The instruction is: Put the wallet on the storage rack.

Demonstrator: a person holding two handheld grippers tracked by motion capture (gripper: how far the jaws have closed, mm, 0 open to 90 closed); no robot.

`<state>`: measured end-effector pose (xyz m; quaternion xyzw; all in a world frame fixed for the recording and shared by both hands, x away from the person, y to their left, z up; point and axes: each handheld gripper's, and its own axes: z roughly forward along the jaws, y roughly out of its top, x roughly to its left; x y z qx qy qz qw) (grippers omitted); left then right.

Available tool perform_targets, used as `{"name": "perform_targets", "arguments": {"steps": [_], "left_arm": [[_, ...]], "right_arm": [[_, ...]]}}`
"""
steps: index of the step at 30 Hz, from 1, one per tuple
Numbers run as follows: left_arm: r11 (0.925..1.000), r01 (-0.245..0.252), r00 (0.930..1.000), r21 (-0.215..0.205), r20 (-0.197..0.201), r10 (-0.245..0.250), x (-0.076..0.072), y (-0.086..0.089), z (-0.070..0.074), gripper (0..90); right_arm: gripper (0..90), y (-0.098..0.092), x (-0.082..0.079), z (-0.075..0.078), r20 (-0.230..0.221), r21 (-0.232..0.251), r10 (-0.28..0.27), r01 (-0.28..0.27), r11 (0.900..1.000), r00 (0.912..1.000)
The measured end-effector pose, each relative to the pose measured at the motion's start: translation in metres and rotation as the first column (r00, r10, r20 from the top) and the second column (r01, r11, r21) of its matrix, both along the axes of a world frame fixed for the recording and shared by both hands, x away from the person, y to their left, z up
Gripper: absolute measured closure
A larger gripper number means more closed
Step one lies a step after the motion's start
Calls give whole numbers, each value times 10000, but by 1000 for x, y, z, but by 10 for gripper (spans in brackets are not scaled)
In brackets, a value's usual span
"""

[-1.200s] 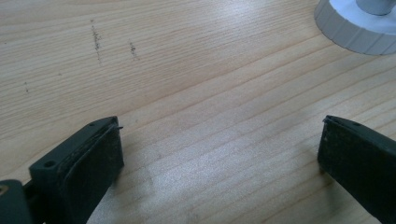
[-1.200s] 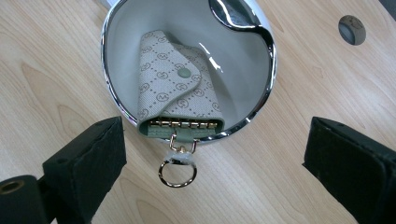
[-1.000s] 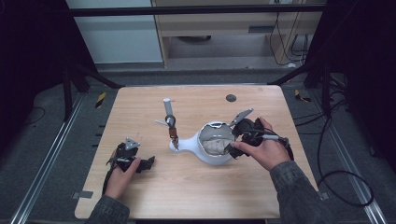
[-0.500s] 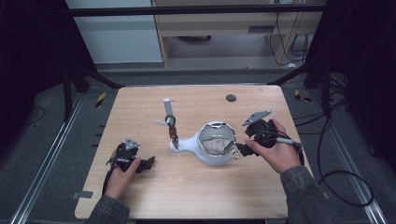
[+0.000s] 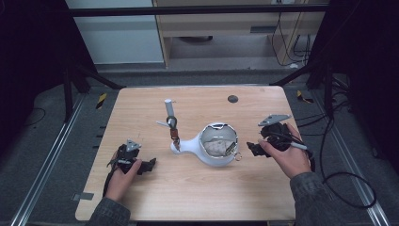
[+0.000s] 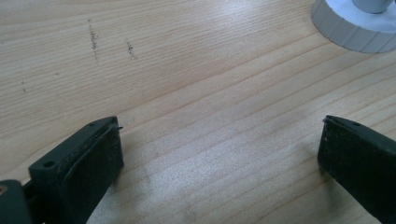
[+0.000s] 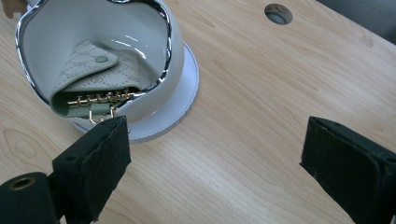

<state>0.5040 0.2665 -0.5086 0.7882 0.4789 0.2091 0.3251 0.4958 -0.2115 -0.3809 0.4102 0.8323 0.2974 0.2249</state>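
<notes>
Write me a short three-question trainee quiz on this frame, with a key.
1. True or false: the right gripper is shut on the key case.
2. Where does the key case lie? A) inside the white bowl B) on the bare table C) between the left gripper's jaws
3. Fill in: the left gripper's jaws stand ____.

Key: 1 false, its jaws are open beside the bowl. 2 A. 3 open.

— What is cut off in the left gripper view?
— The ribbed white round base (image 6: 355, 35) is clipped at the top edge.
— And hidden?
— The pale green leather key case (image 7: 93, 77) is partly hidden inside the glossy white bowl (image 7: 177, 51).
</notes>
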Motion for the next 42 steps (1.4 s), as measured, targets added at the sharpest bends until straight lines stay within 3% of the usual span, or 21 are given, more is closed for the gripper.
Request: {"name": "perform_targets", "arguments": {"steps": [13,24,42], "left_arm": [[10000,-12,10000,-9,-7,12,0,0,0,0],[10000,-39,10000,-9,-8,39,0,0,0,0],[10000,-48,10000,-10,-9,48,0,0,0,0]], "right_arm": [[45,-19,-2,-26,-351,681,-539,562,9961,9979],[55,-34,-6,-55,-616,861,-1067,1118,9900,9924],[53,-38,-3,-96,-1222,1389,-1525,1691,9758,9807]]}}
